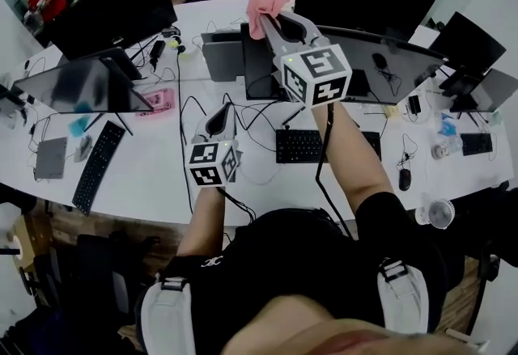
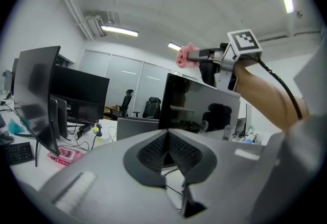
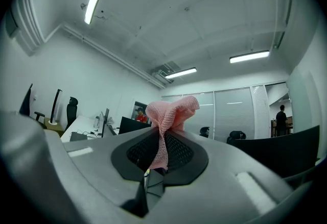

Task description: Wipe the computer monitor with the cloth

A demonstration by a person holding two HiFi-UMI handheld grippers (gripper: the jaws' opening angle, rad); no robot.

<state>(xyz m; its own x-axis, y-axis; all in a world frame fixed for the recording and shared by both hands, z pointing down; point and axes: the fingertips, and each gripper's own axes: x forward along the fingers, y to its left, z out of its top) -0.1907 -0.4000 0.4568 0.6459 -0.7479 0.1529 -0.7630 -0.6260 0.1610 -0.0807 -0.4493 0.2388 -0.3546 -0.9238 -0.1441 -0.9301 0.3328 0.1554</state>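
My right gripper (image 1: 275,19) is raised high over the desk, shut on a pink cloth (image 1: 268,2) that bunches out past its fingertips. Seen from the right gripper view, the cloth (image 3: 171,116) runs down between the black pads, and the gripper (image 3: 162,139) points up at the ceiling and far wall. The dark monitor (image 1: 405,62) stands just below and right of the cloth. My left gripper (image 1: 222,111) hangs lower over the desk, shut and empty. The left gripper view shows its jaws (image 2: 167,135) closed, the monitor (image 2: 204,108) ahead, and the cloth (image 2: 183,56) above the screen's top edge.
A keyboard (image 1: 303,145) and mouse (image 1: 405,179) lie before the monitor, with cables around them. Other monitors (image 1: 105,10) and a second keyboard (image 1: 99,166) stand at the left. A laptop (image 1: 220,54) sits behind. A small fan (image 1: 439,214) is at the desk's right front.
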